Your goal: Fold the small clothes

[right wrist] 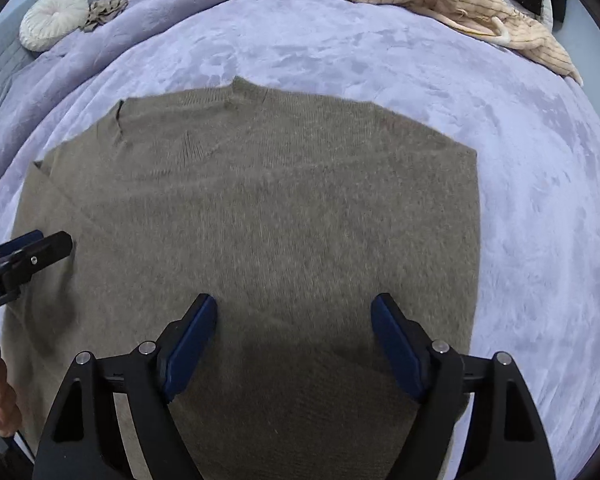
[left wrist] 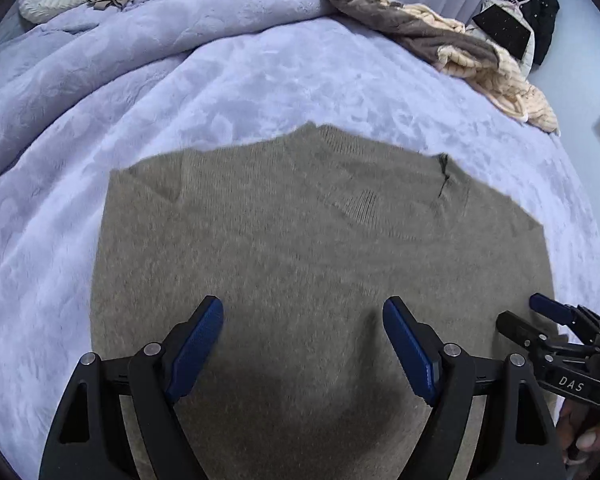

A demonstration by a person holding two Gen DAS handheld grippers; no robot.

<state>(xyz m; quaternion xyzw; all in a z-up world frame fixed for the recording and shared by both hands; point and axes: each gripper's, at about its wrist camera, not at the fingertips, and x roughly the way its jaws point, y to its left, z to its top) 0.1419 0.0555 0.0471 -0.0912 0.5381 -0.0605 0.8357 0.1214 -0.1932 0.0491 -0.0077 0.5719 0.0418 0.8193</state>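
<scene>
soft, limp knit sweater (left wrist: 300, 240) on the bed (left wrist: 100, 120); both grippers, left gripper (left wrist: 303, 344) and right gripper (right wrist: 294, 340), gape empty at frame bottom; best pinched at the hem corners.

A bed (left wrist: 284, 80) covered by a plush lavender blanket (right wrist: 440, 92) carries everything. An olive-brown knit sweater (left wrist: 300, 248) lies spread flat on the blanket, neck toward the far side. At the far edge rests a heap of brown and cream clothes (left wrist: 452, 48). A round cream cushion (right wrist: 54, 20) and a small crumpled beige garment (right wrist: 106, 8) lie in the far corner.
</scene>
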